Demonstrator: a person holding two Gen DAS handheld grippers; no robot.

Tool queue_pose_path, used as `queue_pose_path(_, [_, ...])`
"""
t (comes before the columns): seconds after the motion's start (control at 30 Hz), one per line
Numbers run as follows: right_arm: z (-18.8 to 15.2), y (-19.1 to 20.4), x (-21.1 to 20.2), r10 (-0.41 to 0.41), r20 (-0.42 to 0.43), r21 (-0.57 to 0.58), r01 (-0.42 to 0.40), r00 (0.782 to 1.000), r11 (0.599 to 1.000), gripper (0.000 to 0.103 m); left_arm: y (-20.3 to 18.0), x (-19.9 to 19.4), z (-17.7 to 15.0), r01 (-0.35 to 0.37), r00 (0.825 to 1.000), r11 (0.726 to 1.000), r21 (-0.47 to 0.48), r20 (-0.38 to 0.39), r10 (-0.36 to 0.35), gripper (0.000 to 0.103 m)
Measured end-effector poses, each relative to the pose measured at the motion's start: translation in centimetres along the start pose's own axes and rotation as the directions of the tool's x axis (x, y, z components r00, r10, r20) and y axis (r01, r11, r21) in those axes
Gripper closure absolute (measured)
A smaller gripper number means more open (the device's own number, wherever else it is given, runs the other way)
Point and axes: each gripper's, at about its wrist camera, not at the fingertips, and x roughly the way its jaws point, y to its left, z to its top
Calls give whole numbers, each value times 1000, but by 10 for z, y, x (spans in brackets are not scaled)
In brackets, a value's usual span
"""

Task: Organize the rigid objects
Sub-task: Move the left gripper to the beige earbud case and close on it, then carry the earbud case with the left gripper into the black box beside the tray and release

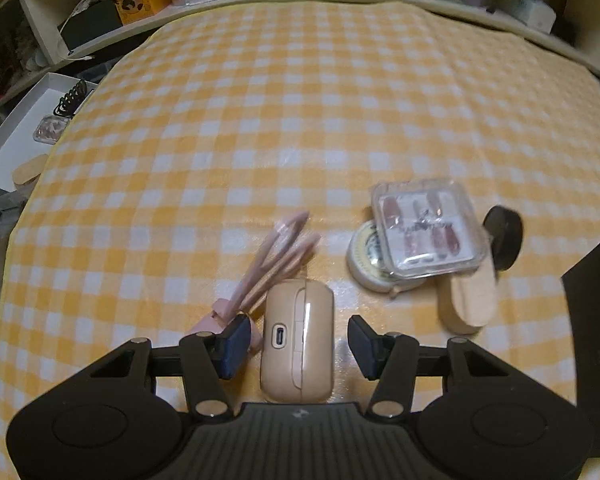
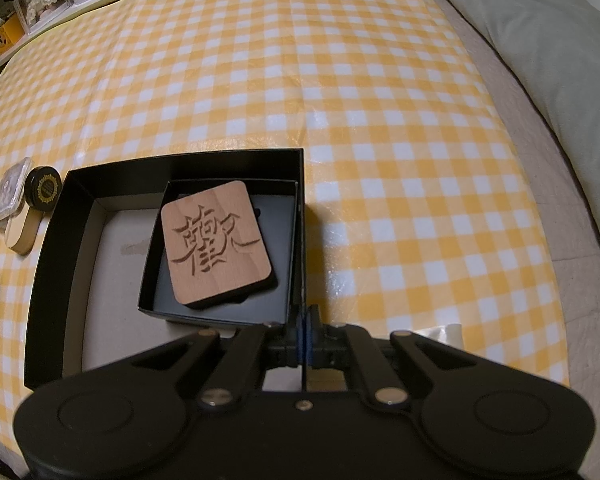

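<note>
In the left wrist view, the left hand-held gripper (image 1: 296, 340) hangs over the near part of the checked cloth (image 1: 300, 120), its jaws spread to either side of a beige earbud case (image 1: 298, 344). The pads stand just beside the case's long flanks, not yet pressing. The case looks like a light, stiff shell with a smooth, likely slippery skin (rounded corners too), so the flat long sides look the best place to take hold, near mid-length. Pink tongs (image 1: 274, 264) lie touching its far left corner and may drag along. To the right sit a clear nail box (image 1: 424, 228) atop a round tin (image 1: 370, 260).

In the right wrist view, the right hand-held gripper (image 2: 303, 336) is pressed together on the right wall of the black box (image 2: 50, 240), steadying it. Inside, a wooden coaster (image 2: 218, 246) rests in a smaller tray (image 2: 272, 248).
</note>
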Motion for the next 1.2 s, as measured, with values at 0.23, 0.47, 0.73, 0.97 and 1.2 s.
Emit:
queue_pose_path(0.23, [0,1,0,-2,-1,-1,2,1000,1000,101,-9,10,-3,-24,999,1000,7,-44,24,62])
queue_pose_path(0.47, [1,1,1,-1,0,-1,1,1000,1000,101,-15,-11,-10,75,993,988,-135,-79,-87,63])
queue_pose_path(0.73, [1,2,0,-1,0,-1,1,1000,1000,101,-72,-74,-22,384,922,908,-169,11,-387,63])
queue_pose_path(0.97, [1,2,-1,-2,0,-2,2,1000,1000,101,-149,-94,-24,556,830,828,-75,10,-557,63])
queue_pose_path(1.2, [1,3,-1,-3,0,-2,3,1000,1000,101,-201,-77,-19,546,837,836,-40,28,-546,63])
